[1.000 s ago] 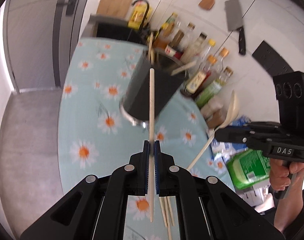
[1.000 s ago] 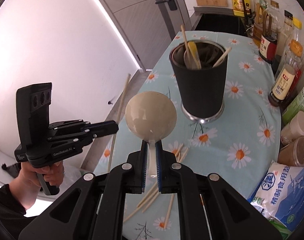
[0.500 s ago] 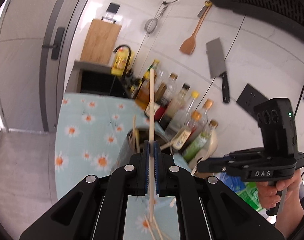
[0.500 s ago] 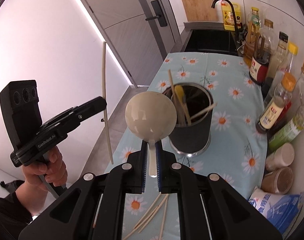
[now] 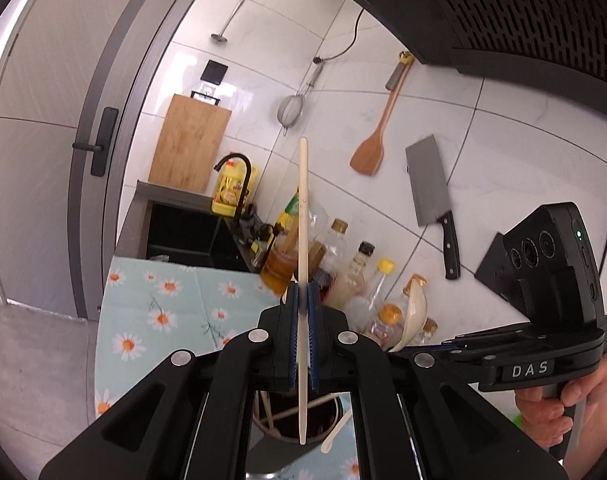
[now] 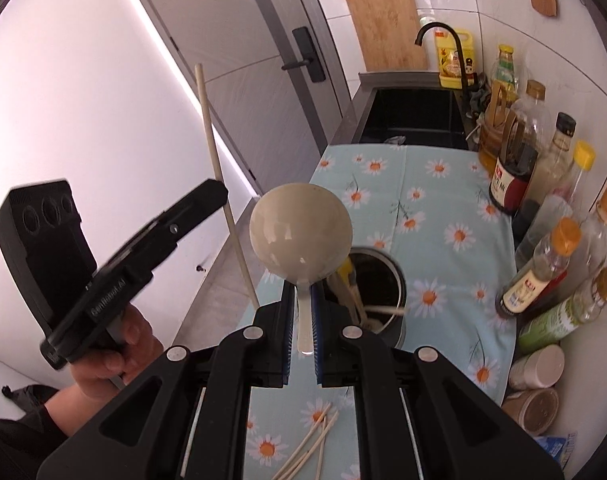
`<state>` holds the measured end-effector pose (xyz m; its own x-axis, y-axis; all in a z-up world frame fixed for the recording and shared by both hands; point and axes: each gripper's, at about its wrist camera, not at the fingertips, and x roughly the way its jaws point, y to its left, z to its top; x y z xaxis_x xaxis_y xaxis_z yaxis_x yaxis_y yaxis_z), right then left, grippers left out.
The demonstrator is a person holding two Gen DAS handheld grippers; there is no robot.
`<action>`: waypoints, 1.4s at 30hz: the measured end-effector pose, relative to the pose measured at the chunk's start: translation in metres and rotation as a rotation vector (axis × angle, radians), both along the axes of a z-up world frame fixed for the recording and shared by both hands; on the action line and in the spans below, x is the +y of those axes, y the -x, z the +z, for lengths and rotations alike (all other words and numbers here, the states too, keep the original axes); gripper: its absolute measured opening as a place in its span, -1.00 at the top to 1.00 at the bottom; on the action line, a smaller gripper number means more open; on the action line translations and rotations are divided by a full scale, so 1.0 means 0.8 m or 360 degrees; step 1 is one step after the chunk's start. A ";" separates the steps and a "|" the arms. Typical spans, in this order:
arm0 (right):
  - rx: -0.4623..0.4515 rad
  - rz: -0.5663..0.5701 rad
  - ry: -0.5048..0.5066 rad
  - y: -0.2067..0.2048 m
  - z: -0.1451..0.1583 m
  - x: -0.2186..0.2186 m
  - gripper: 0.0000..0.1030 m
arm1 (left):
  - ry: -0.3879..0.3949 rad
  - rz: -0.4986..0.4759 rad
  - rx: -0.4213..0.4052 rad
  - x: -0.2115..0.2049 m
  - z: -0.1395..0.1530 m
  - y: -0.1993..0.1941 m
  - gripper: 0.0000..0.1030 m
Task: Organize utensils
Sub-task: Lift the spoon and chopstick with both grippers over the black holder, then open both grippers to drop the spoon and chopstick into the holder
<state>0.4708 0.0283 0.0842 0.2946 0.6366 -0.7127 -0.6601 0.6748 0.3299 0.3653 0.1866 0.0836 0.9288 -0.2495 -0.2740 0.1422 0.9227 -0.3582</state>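
Observation:
My left gripper [image 5: 302, 294] is shut on a pale wooden chopstick [image 5: 303, 200] that stands nearly upright, its lower tip over the mouth of the black utensil holder [image 5: 287, 428]. My right gripper [image 6: 302, 292] is shut on the handle of a cream ladle [image 6: 300, 232], bowl up, just above the black utensil holder [image 6: 383, 280]. The holder stands on the daisy-print cloth [image 6: 435, 184] and has several utensils in it. In the right wrist view the left gripper [image 6: 219, 192] with its chopstick [image 6: 219, 168] is at the left. The left wrist view shows the right gripper [image 5: 443, 346] and the ladle [image 5: 413, 312] at the right.
Several loose chopsticks [image 6: 311, 444] lie on the cloth near me. Sauce and oil bottles [image 6: 543, 264] line the right wall side. A black sink [image 6: 415, 112] with a tap lies beyond the cloth. A cleaver [image 5: 431, 184], wooden spatula [image 5: 373, 148] and strainer hang on the tiled wall.
Both grippers rose and moved toward the holder. The left gripper tilted up, so its chopstick now stands upright over the holder's mouth. The ladle came from in front of the holder to above it.

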 end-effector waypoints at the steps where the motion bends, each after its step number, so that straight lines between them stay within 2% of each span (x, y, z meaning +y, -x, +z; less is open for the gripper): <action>1: -0.0005 -0.0005 0.0001 -0.004 0.001 0.000 0.82 | 0.0006 -0.0007 -0.0011 -0.001 0.000 -0.004 0.93; 4: -0.0023 -0.0022 0.0024 -0.014 0.003 0.001 0.82 | -0.0008 -0.0033 -0.0021 -0.007 -0.003 -0.013 0.93; 10: 0.0031 -0.0047 0.0004 -0.038 -0.013 -0.001 0.82 | -0.0018 -0.0041 -0.0089 -0.015 -0.012 -0.024 0.93; 13: 0.0029 -0.0069 0.0039 -0.045 -0.026 0.000 0.82 | -0.0028 -0.0037 -0.0064 -0.018 -0.028 -0.031 0.93; 22: 0.0153 -0.0076 0.0051 -0.060 -0.073 0.014 0.79 | -0.0085 -0.0028 0.0028 -0.028 -0.084 -0.043 0.93; 23: 0.0159 -0.0086 0.0050 -0.060 -0.075 0.014 0.77 | -0.0092 -0.0023 0.0043 -0.028 -0.090 -0.042 0.92; 25: 0.0177 -0.0091 0.0032 -0.061 -0.077 0.012 0.59 | -0.0086 -0.0035 0.0066 -0.028 -0.096 -0.039 0.92; 36: 0.0152 -0.0111 -0.0014 -0.046 -0.056 -0.003 0.56 | -0.0112 0.0007 0.0124 -0.021 -0.092 -0.021 0.91; 42: 0.0158 -0.0102 -0.0012 -0.032 -0.053 -0.008 0.56 | -0.0141 -0.0045 0.0154 -0.023 -0.080 -0.005 0.91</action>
